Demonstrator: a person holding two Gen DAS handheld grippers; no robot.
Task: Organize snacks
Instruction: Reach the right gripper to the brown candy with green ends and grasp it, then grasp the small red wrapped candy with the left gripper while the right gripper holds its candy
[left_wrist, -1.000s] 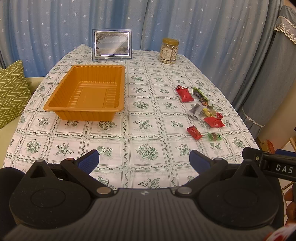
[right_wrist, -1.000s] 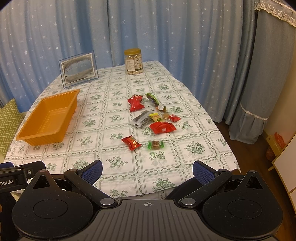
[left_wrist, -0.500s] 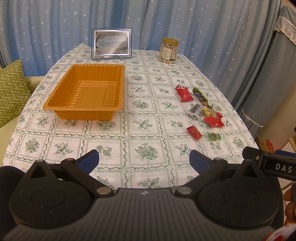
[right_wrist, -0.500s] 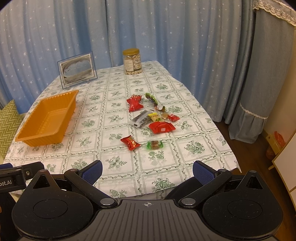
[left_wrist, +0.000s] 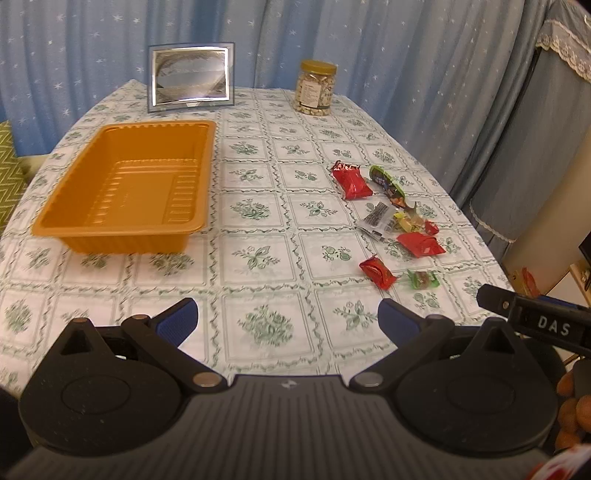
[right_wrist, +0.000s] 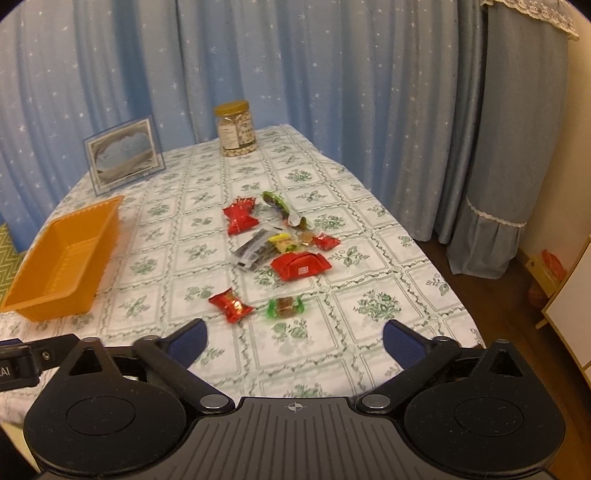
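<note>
An empty orange tray (left_wrist: 92, 221) stands on the left of the table; it also shows in the right wrist view (right_wrist: 29, 295). Several wrapped snacks lie loose on the right: a red packet (right_wrist: 300, 265), a small red candy (right_wrist: 231, 305), a green candy (right_wrist: 285, 306), a clear dark packet (right_wrist: 255, 251), another red packet (right_wrist: 240, 218). The same pile shows in the left wrist view, with the small red candy (left_wrist: 377, 272) nearest. My left gripper (left_wrist: 287, 322) is open and empty above the table's near edge. My right gripper (right_wrist: 294, 340) is open and empty, just short of the small red candy.
A picture frame (left_wrist: 191, 75) and a jar of nuts (left_wrist: 316, 88) stand at the table's far end. Blue curtains hang behind. The floral tablecloth (left_wrist: 266, 258) drops off at the right edge to a wooden floor (right_wrist: 498, 295). A green cushion (left_wrist: 7, 173) lies left.
Both grippers have moved forward and lower towards the table. The snacks and tray look larger and nearer. Both stay open and empty.
</note>
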